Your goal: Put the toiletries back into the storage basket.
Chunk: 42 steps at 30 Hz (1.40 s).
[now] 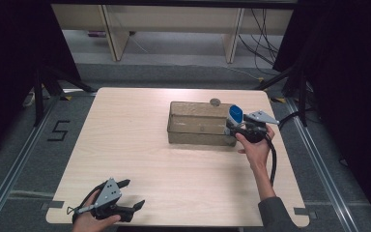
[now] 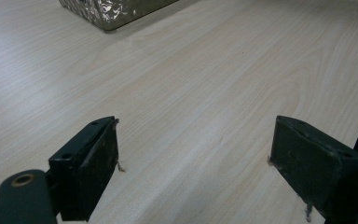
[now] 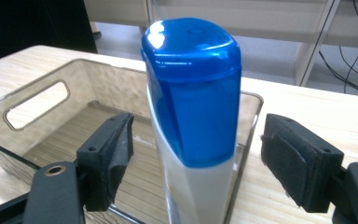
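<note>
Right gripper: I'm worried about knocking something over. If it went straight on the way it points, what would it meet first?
Most likely the blue-capped bottle, standing between the open jaws of the right gripper, pads clear of it, at the clear bin's near end.

Just one sign to read: a big black number "5" (image 1: 58, 130), marked on the grey floor (image 1: 14, 145) to the left of the table (image 1: 125, 145). No words or brand can be read on the bottle (image 3: 193, 93), the clear bin (image 3: 42, 84) or anything else.
</note>
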Tool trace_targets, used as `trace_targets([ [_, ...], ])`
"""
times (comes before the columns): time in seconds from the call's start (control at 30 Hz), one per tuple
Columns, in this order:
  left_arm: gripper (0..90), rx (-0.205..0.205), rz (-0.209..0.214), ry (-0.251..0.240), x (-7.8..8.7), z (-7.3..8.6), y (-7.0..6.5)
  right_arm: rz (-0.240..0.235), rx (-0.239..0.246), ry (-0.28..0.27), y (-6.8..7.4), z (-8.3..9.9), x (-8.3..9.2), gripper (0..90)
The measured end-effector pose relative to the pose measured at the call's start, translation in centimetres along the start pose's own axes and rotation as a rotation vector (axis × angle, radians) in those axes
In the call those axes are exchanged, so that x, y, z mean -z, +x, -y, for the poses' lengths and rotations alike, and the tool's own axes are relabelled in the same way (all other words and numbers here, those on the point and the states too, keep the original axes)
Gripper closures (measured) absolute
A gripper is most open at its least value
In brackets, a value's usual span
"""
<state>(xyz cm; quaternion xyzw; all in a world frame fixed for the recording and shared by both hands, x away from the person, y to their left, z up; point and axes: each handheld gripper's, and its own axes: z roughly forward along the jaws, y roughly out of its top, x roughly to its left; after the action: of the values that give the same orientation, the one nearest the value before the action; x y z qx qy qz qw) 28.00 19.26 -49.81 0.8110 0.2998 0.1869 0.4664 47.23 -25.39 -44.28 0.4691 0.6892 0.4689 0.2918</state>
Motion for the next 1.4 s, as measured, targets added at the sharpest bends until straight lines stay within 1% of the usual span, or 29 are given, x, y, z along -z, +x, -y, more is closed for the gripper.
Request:
trace_targets([
  [0.03,14.6,0.0,0.003,0.003,0.0,0.0,0.0,-0.009,-0.008,-0.016,0.0,0.0,0.0,26.0],
  [0.07,14.6,-0.014,0.0,0.012,0.0,0.0,0.1,-0.004,-0.033,-0.006,0.3,0.0,0.3,25.9],
  [0.1,14.6,-0.002,0.004,0.007,0.0,0.0,-0.1,0.002,-0.002,-0.012,0.1,0.0,0.4,25.7],
  [0.13,14.6,-0.001,0.009,0.006,0.0,0.0,-0.1,-0.013,-0.02,-0.006,0.3,-0.1,0.6,25.7],
  [0.2,14.6,-0.004,0.004,0.005,0.0,0.0,-0.1,0.002,0.024,-0.003,0.5,-0.3,1.0,25.4],
  [0.27,14.7,-0.005,0.003,0.002,0.0,0.0,0.0,-0.004,0.0,-0.009,1.0,-0.4,1.3,24.4],
  [0.37,14.6,-0.005,0.003,0.003,0.0,0.0,0.0,0.004,0.035,-0.015,1.0,-0.7,2.0,22.9],
  [0.4,14.6,-0.004,0.003,0.003,0.0,0.0,0.0,-0.004,0.03,-0.014,1.1,-0.8,2.2,22.3],
  [0.43,14.6,-0.024,-0.002,0.012,0.1,-0.1,0.1,-0.003,0.02,-0.033,1.3,-0.7,2.3,21.8],
  [0.47,14.6,-0.007,-0.001,-0.005,0.0,0.0,0.0,-0.007,0.029,-0.031,1.2,-0.8,2.5,20.5],
  [0.53,14.6,-0.001,-0.003,0.003,0.2,-0.1,-0.1,0.0,0.021,-0.026,1.3,-0.6,3.0,19.3],
  [0.57,14.6,-0.008,-0.005,0.004,0.1,-0.1,0.0,-0.015,0.01,-0.028,1.3,-0.5,3.1,18.7],
  [0.6,14.6,-0.003,-0.002,-0.004,0.1,-0.1,0.0,-0.013,0.005,-0.024,1.4,-0.5,3.3,18.0],
  [0.63,14.6,0.0,0.003,-0.006,0.0,0.0,-0.1,-0.012,0.03,-0.031,1.3,-0.4,3.5,18.0],
  [0.67,14.6,-0.027,-0.002,0.014,0.1,-0.1,0.1,-0.015,0.021,-0.038,1.4,-0.3,3.6,17.9],
  [0.7,14.6,-0.017,0.0,0.006,0.1,-0.1,0.0,-0.013,0.01,-0.025,1.6,-0.3,3.9,17.7],
  [0.77,14.6,-0.004,0.004,0.003,0.0,0.0,-0.1,-0.023,0.012,-0.038,1.7,-0.1,4.2,17.2],
  [0.87,14.6,-0.012,-0.001,0.004,0.1,0.0,0.0,-0.037,-0.005,-0.039,2.0,0.2,4.6,16.7],
  [0.9,14.7,-0.016,-0.002,0.006,0.1,-0.1,0.0,-0.049,0.016,-0.041,1.9,0.2,4.7,16.6],
  [0.93,14.7,-0.014,-0.001,0.004,0.1,-0.1,0.0,-0.04,0.002,-0.038,2.0,0.3,5.0,16.6],
  [1.0,14.6,-0.014,0.0,0.007,0.1,-0.1,0.0,-0.041,0.017,-0.045,2.0,0.4,5.2,16.6],
  [1.03,14.6,-0.012,0.002,0.005,0.0,-0.1,-0.1,-0.042,-0.012,-0.029,2.3,0.4,5.5,16.6],
  [1.07,14.6,-0.011,0.003,0.005,0.0,-0.1,-0.1,-0.048,0.023,-0.048,2.1,0.5,5.5,16.6],
  [1.13,14.7,-0.01,0.003,0.006,0.0,-0.1,-0.1,-0.049,0.014,-0.036,2.4,0.5,5.7,16.6],
  [1.17,14.6,0.0,0.004,-0.007,0.0,0.0,-0.1,-0.047,-0.004,-0.035,2.7,0.6,5.8,16.6],
  [1.2,14.6,-0.001,0.004,0.003,0.1,-0.1,-0.1,-0.053,-0.004,-0.041,2.7,0.6,5.7,16.6],
  [1.27,14.6,0.001,0.005,-0.005,0.1,-0.1,-0.1,-0.057,0.007,-0.042,2.8,0.6,5.9,16.6],
  [1.3,14.6,0.0,0.006,-0.006,0.1,-0.1,-0.1,-0.053,0.021,-0.047,2.8,0.6,5.9,16.6],
  [1.4,14.6,0.001,0.004,-0.004,0.1,-0.1,-0.1,-0.046,0.028,-0.045,2.9,0.6,6.2,16.2],
])
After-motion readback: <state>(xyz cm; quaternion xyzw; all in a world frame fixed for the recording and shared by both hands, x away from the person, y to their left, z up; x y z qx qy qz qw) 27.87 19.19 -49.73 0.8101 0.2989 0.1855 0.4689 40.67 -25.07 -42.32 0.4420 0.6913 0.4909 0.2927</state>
